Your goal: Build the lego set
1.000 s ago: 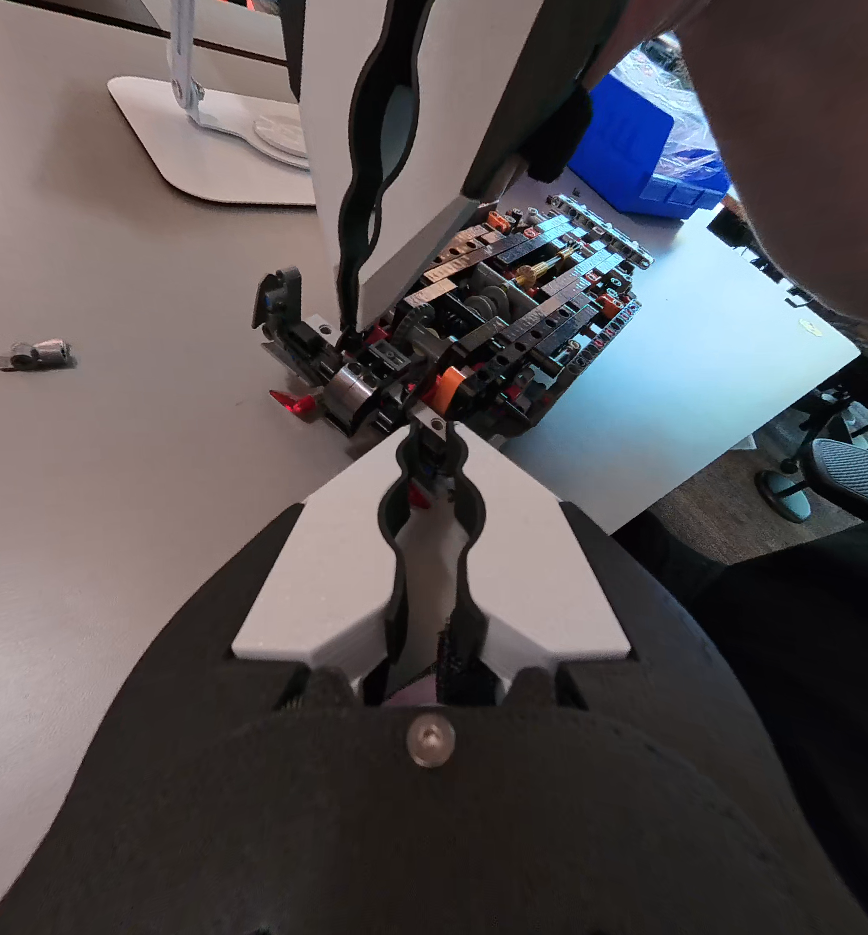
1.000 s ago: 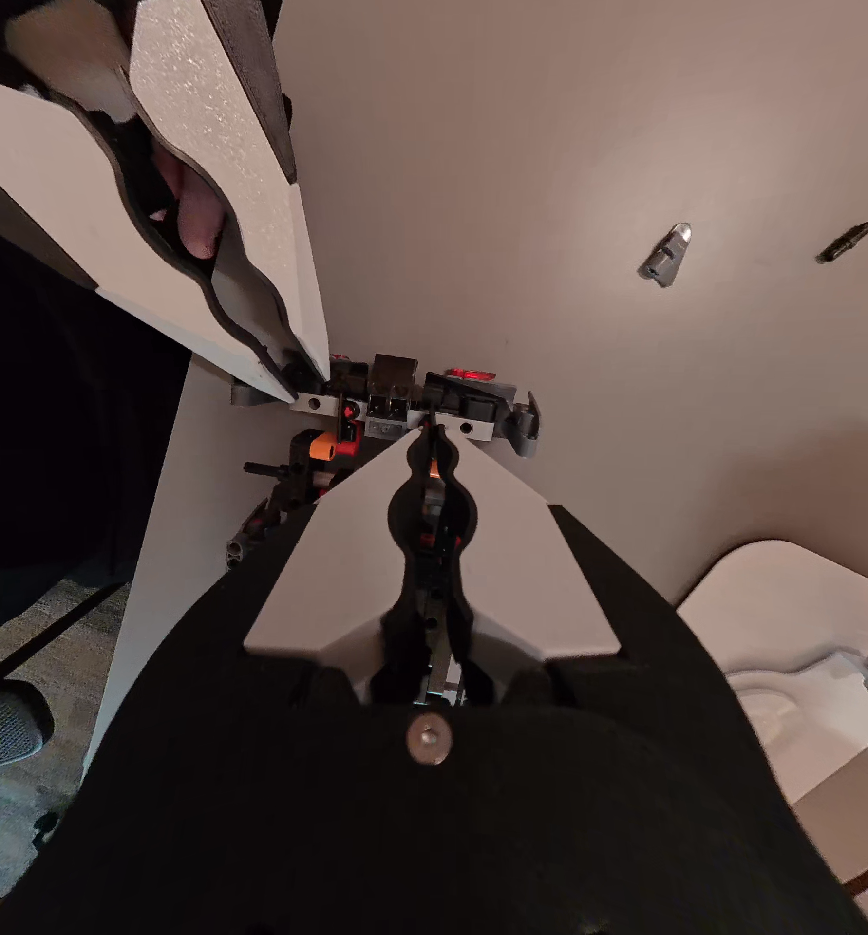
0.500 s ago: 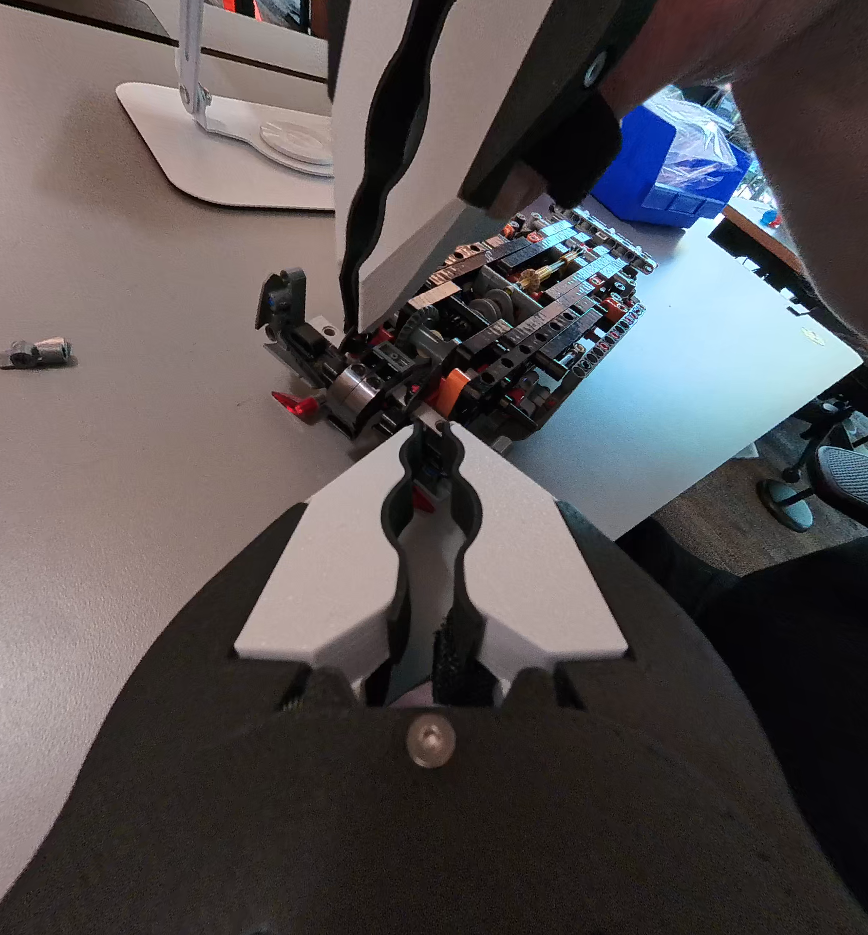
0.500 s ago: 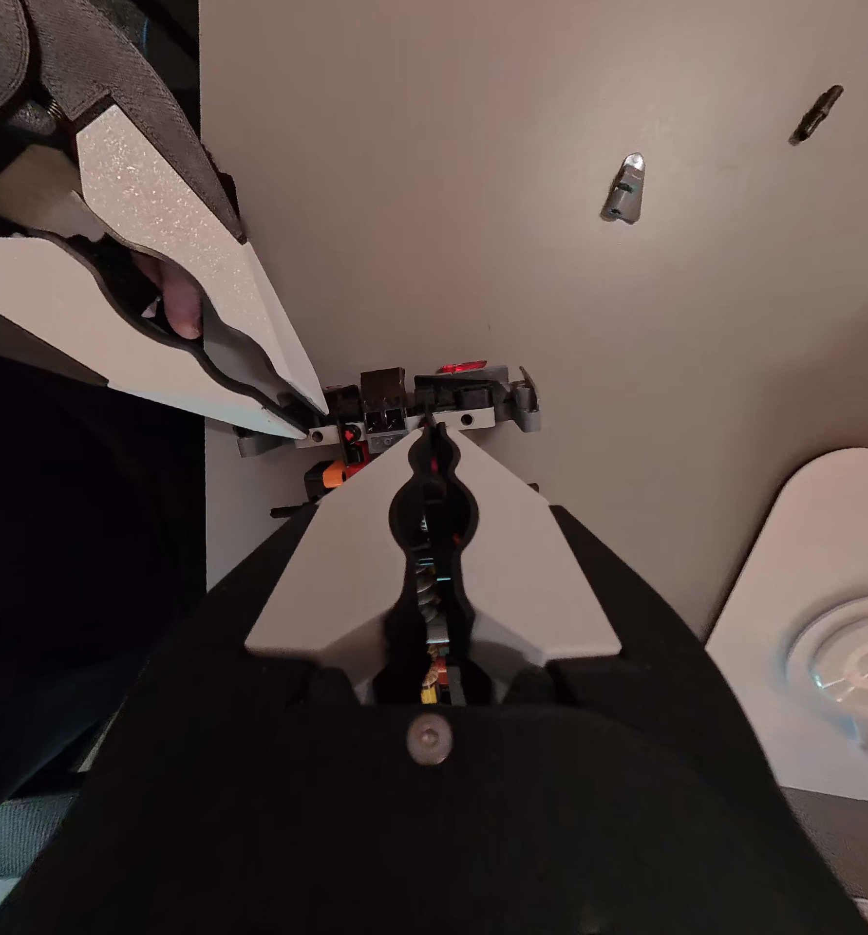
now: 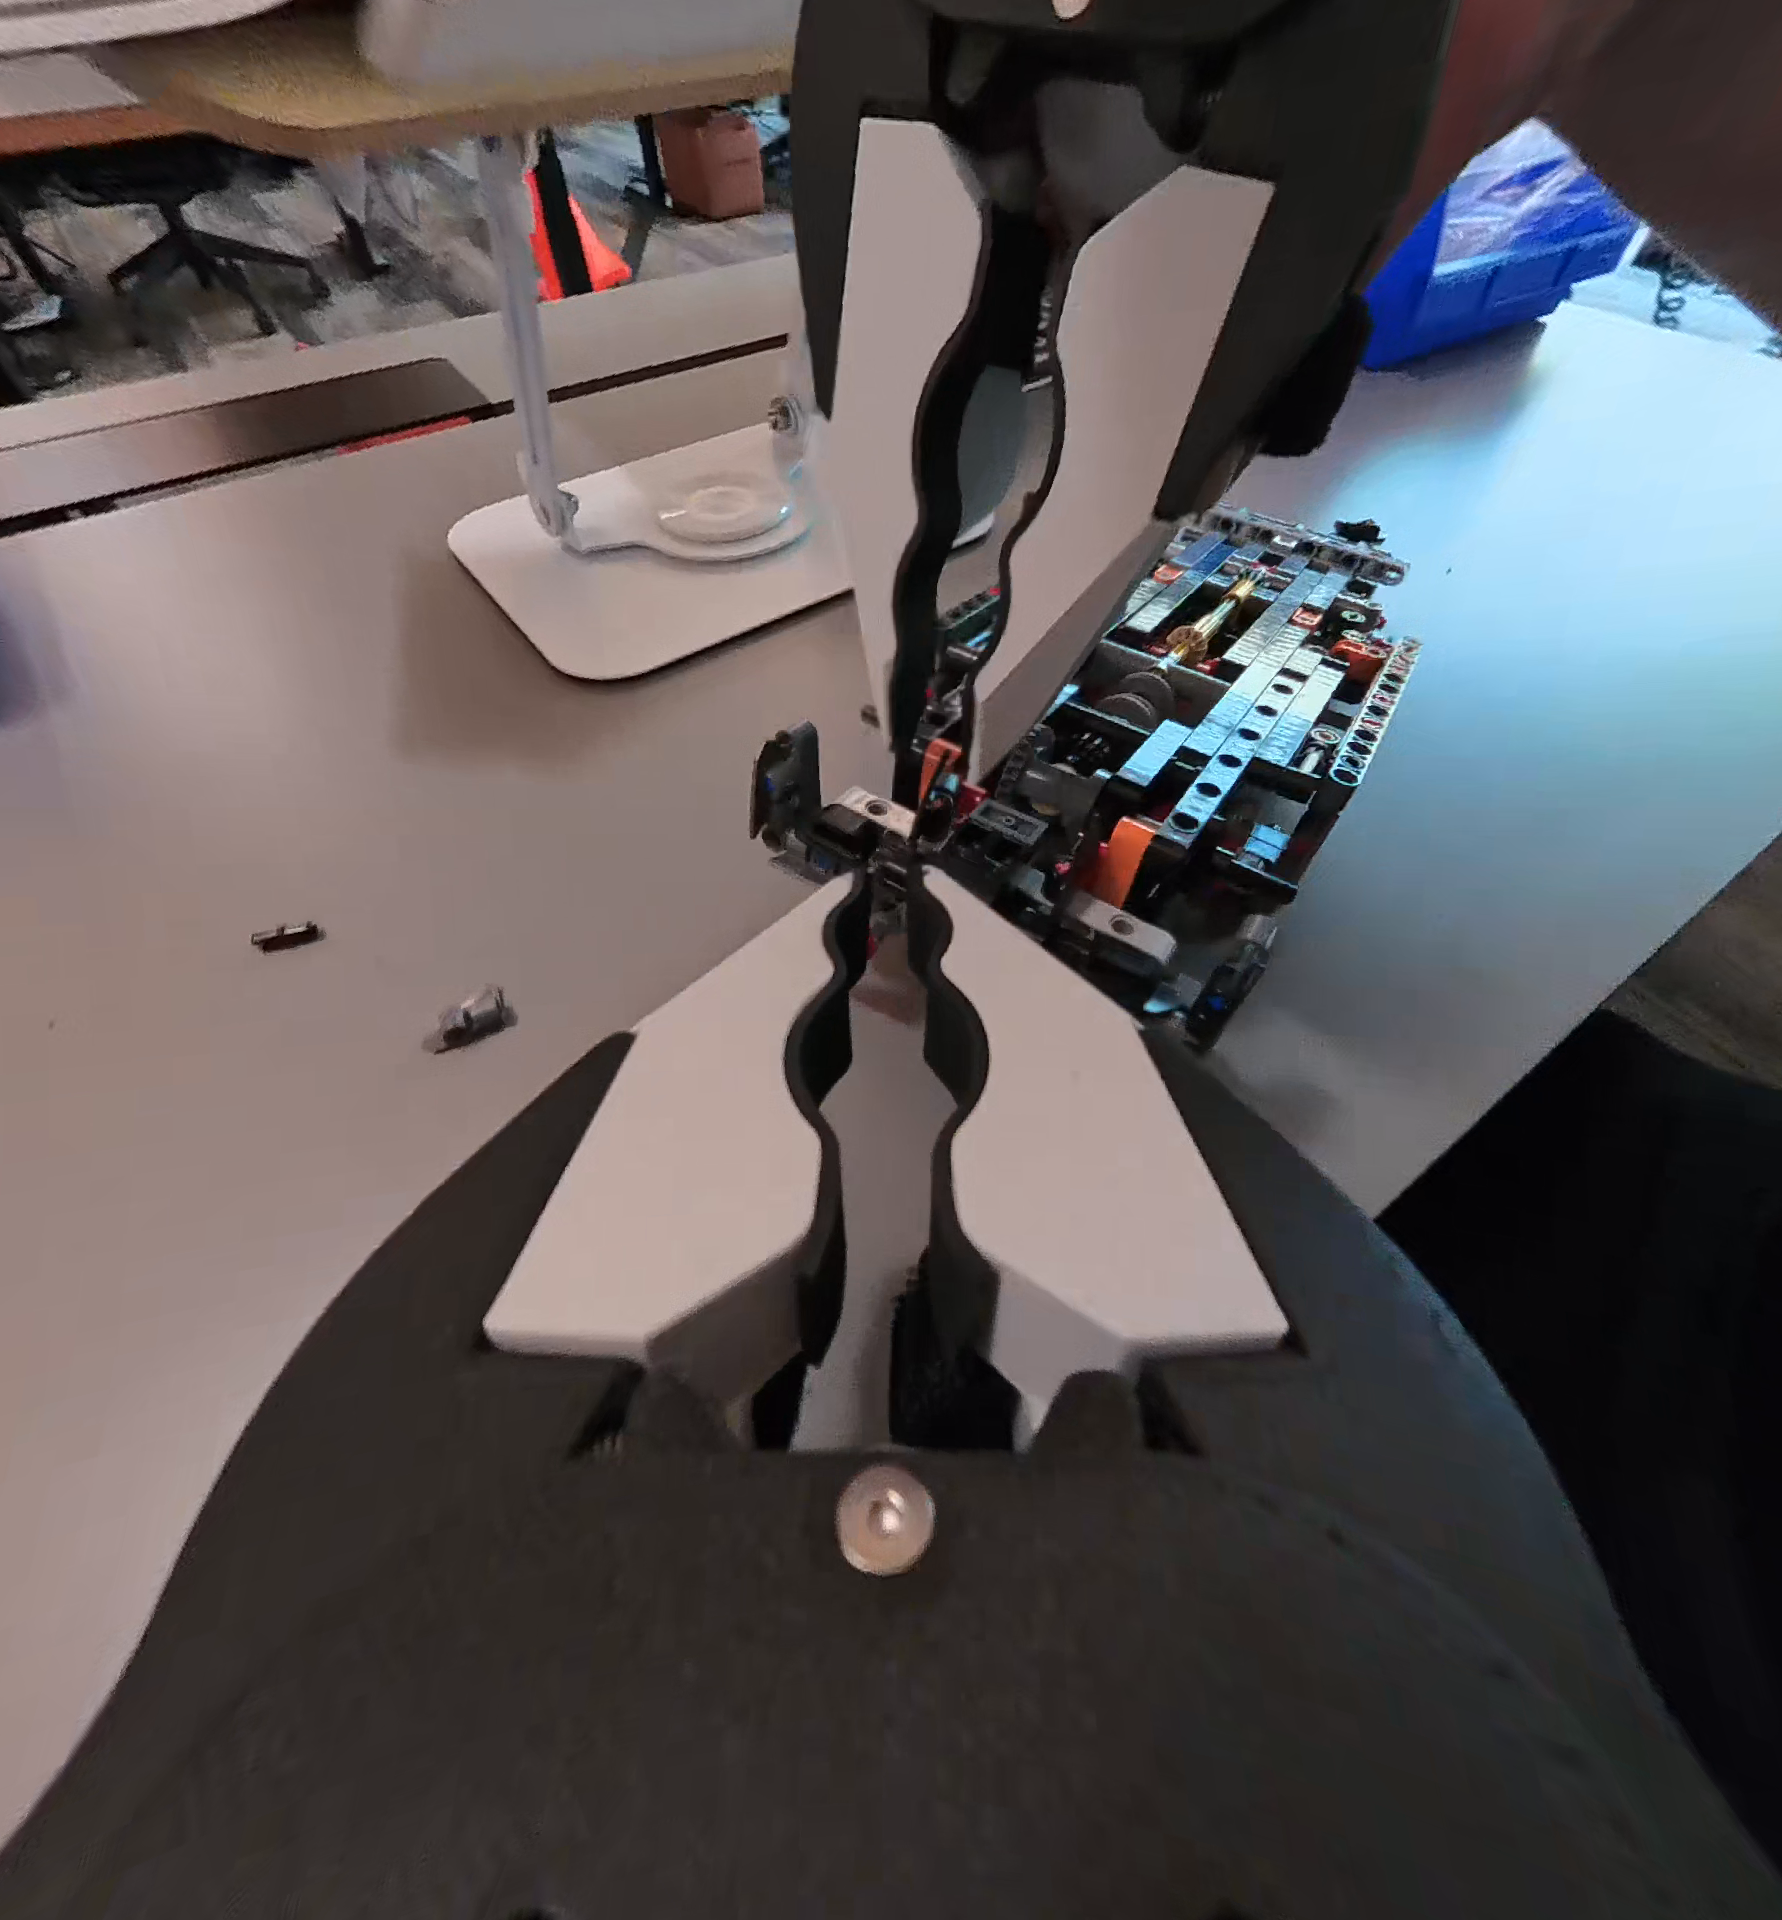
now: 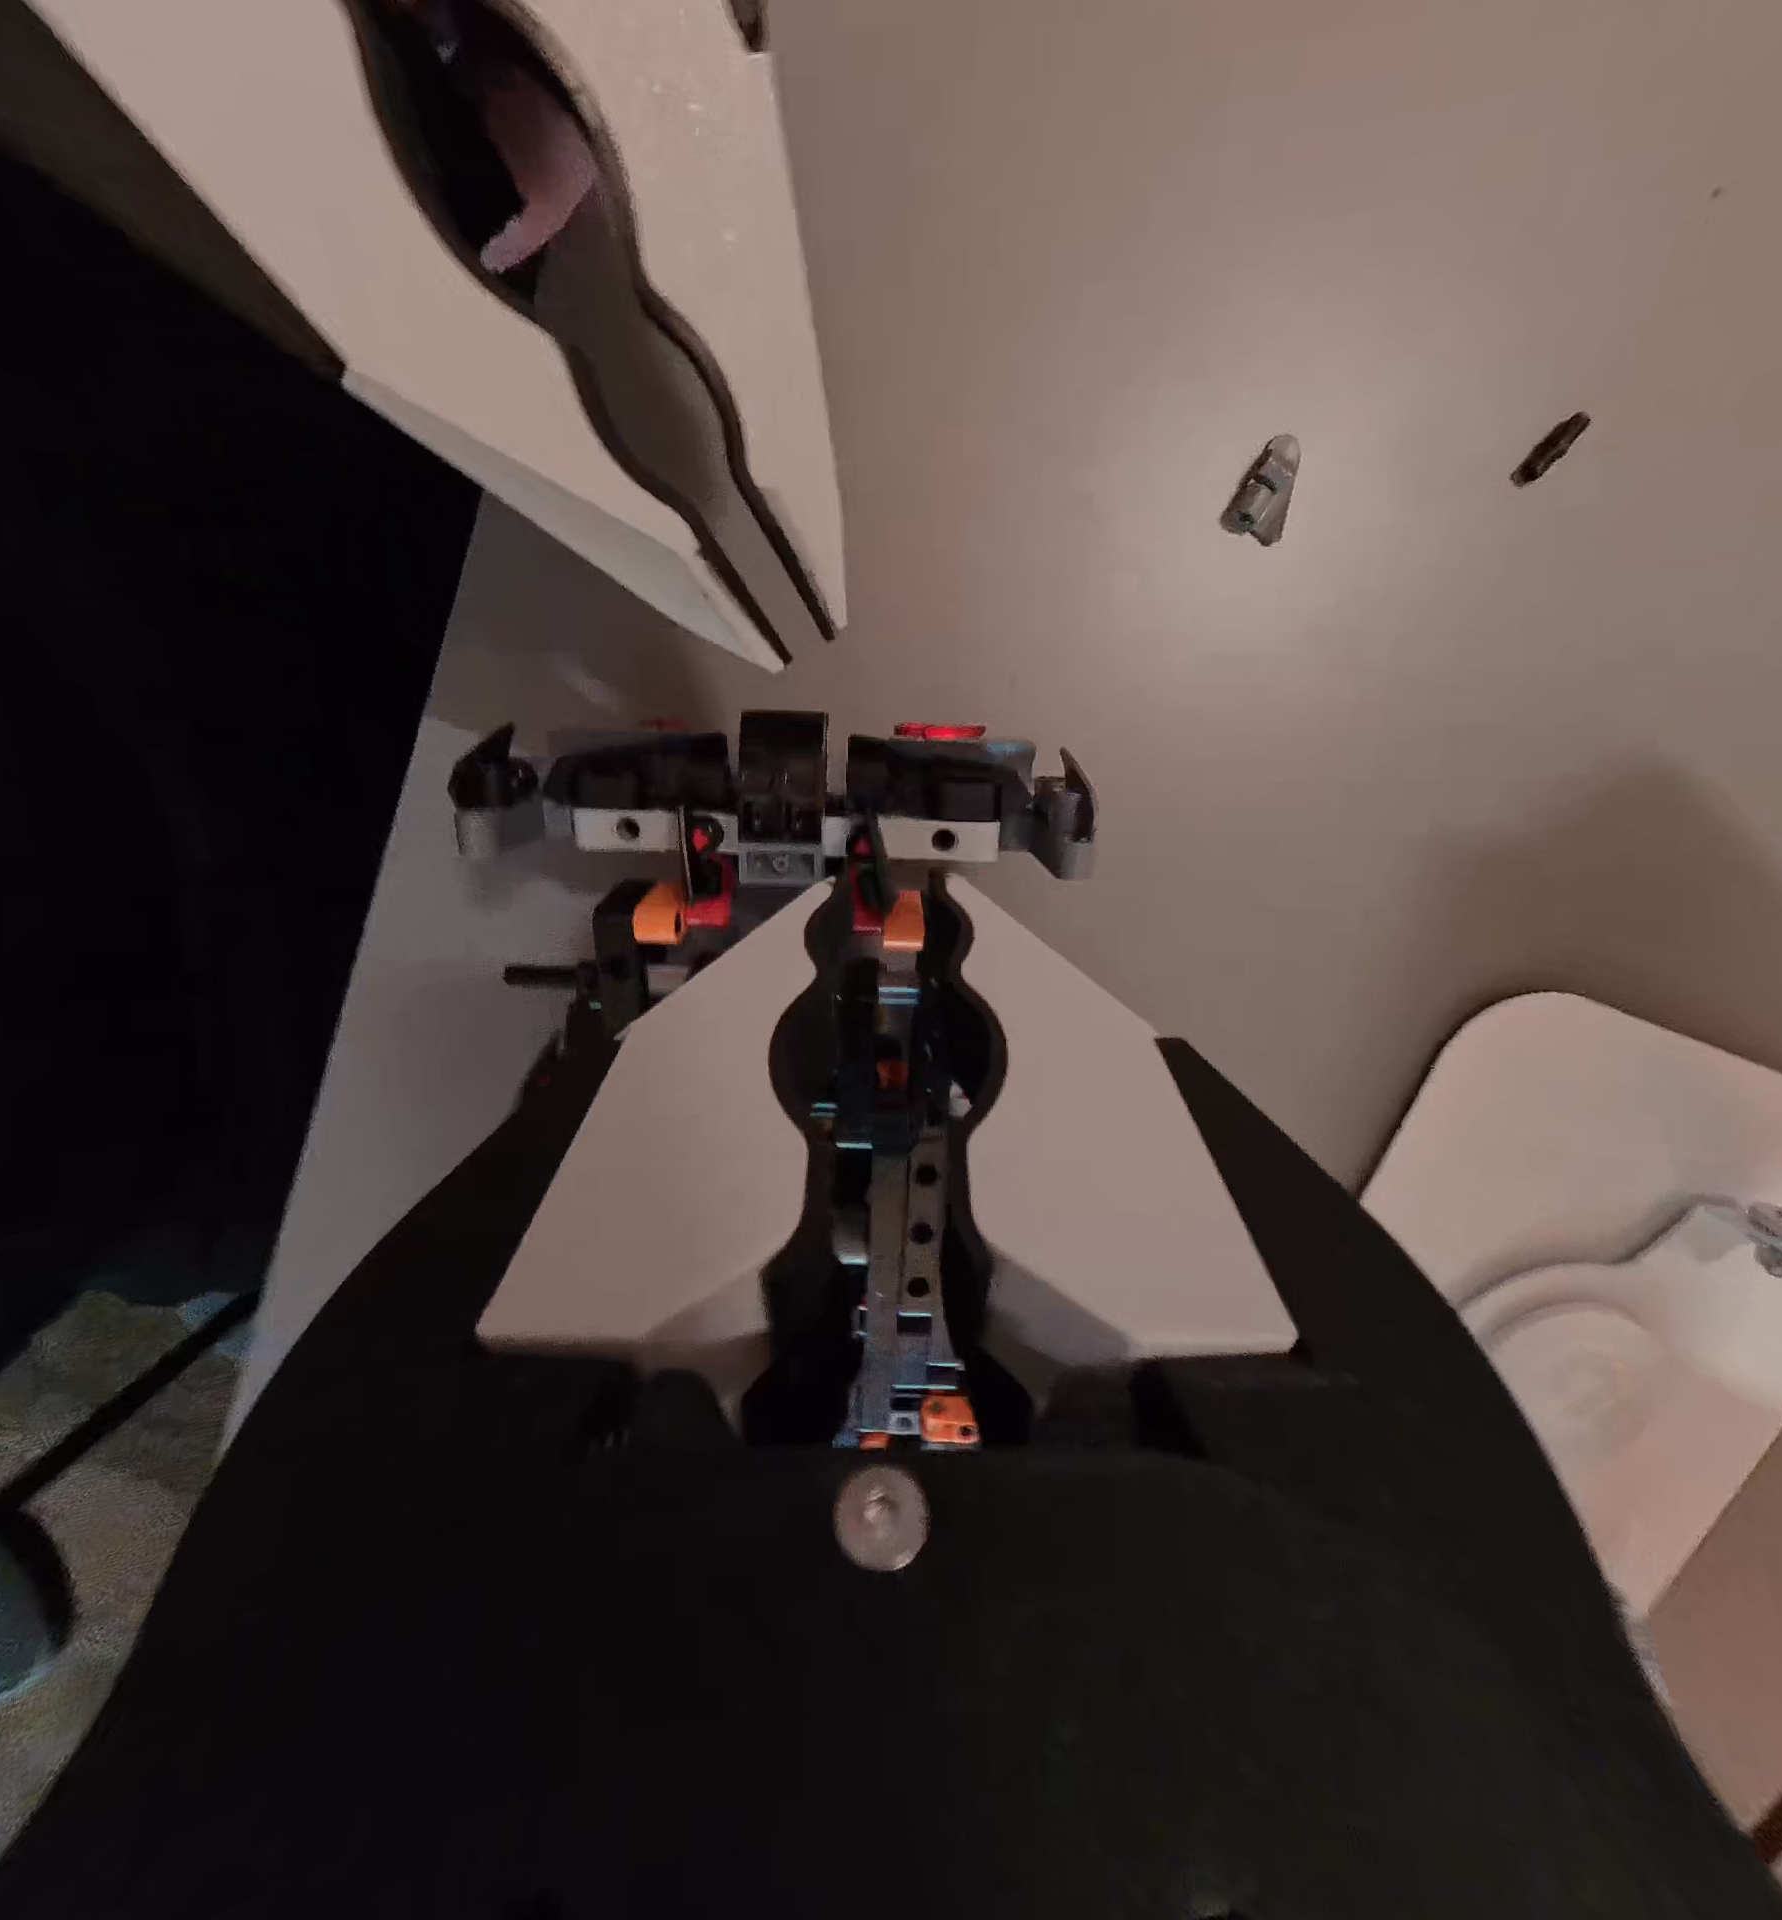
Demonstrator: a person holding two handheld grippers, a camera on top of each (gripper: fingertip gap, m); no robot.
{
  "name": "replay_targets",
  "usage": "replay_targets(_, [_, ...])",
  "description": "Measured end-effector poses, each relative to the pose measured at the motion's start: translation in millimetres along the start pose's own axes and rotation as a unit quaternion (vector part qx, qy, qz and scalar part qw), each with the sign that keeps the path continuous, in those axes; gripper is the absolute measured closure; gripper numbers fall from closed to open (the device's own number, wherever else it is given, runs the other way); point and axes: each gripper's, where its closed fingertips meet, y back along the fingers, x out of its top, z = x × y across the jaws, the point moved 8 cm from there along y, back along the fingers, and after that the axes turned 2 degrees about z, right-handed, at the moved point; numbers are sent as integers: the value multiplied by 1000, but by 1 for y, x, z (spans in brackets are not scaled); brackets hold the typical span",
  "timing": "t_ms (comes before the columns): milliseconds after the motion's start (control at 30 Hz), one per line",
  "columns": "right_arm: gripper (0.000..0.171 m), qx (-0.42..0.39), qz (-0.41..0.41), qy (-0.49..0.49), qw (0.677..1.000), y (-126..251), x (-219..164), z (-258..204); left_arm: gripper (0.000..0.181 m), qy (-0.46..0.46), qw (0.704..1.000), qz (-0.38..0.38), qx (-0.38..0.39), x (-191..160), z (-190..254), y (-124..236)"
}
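The dark lego model [image 5: 1209, 748], a long frame with orange and red bits, lies on the grey table near its edge. In the right wrist view its front bumper end [image 6: 773, 800] faces away. My right gripper [image 6: 882, 883] reaches along the model from above, its tips closed on an orange and red part; it also shows in the left wrist view [image 5: 934, 774]. My left gripper [image 5: 892, 883] sits just off the bumper end with a narrow gap and nothing in it; in the right wrist view [image 6: 809, 644] it hovers apart from the model.
A small grey piece [image 5: 471, 1018] and a black pin [image 5: 286, 935] lie loose on the table to the left; both show in the right wrist view, the grey piece [image 6: 1263, 488] and the pin [image 6: 1550, 449]. A white stand base [image 5: 638, 582] sits behind. A blue bin [image 5: 1489, 270] is at far right. Some 4 cm of space lies between my two pairs of fingers.
My left gripper has come off the model's bumper end and drawn back from it. My right gripper's tips now stand wider around the orange part. Both views have swung.
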Motion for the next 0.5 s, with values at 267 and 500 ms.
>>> replay_targets(267, [162, -1, 28, 31, 999, 0, -5, -1, 179, -48, 998, -24, -41, 0, -3, -24])
replay_targets(500, [166, 4, 20, 32, 999, -10, -8, -1, 181, -67, 995, -38, -58, 1, -6, -31])
